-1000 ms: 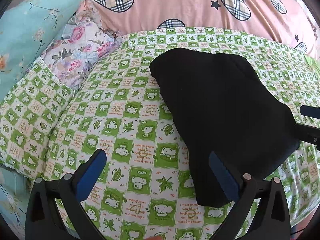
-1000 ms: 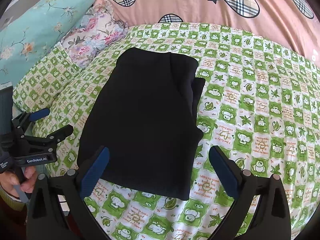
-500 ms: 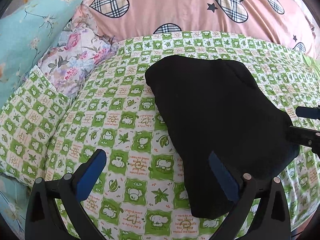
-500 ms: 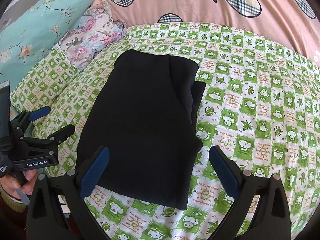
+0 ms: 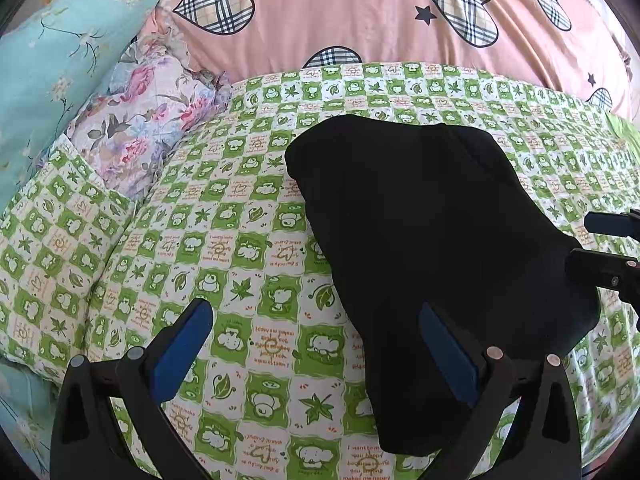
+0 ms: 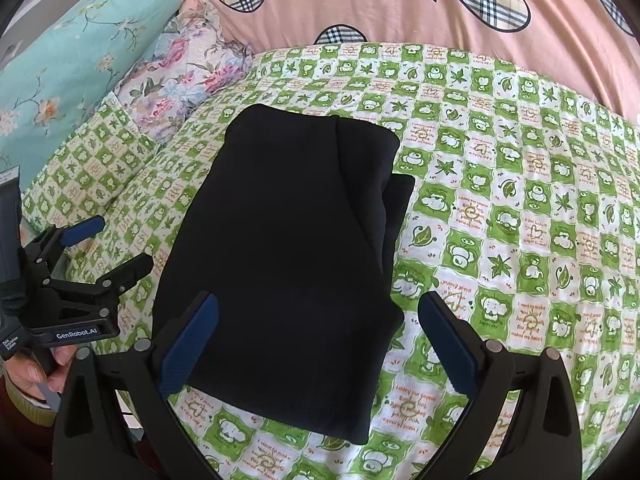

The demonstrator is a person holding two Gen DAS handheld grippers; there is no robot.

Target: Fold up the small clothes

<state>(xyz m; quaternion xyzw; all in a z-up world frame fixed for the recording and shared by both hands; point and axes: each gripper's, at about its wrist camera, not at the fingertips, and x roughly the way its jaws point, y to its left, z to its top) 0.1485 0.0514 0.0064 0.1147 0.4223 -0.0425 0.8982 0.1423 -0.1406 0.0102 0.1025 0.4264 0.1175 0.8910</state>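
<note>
Seemingly between folds, the black garment (image 6: 288,256) lies flat on the green checked bedsheet (image 6: 500,208), already doubled into a rough rectangle with a layered edge showing along its right side. The right claw (image 6: 318,344) hangs over the near end of the cloth, spread wide and holding nothing; the left claw (image 5: 316,354) hangs over the sheet beside the garment's left edge, also spread and empty. To my eye one more fold remains: each claw would need to drop onto a near corner, pinch all layers, and carry them toward the far edge by the pink quilt (image 6: 400,4).
</note>
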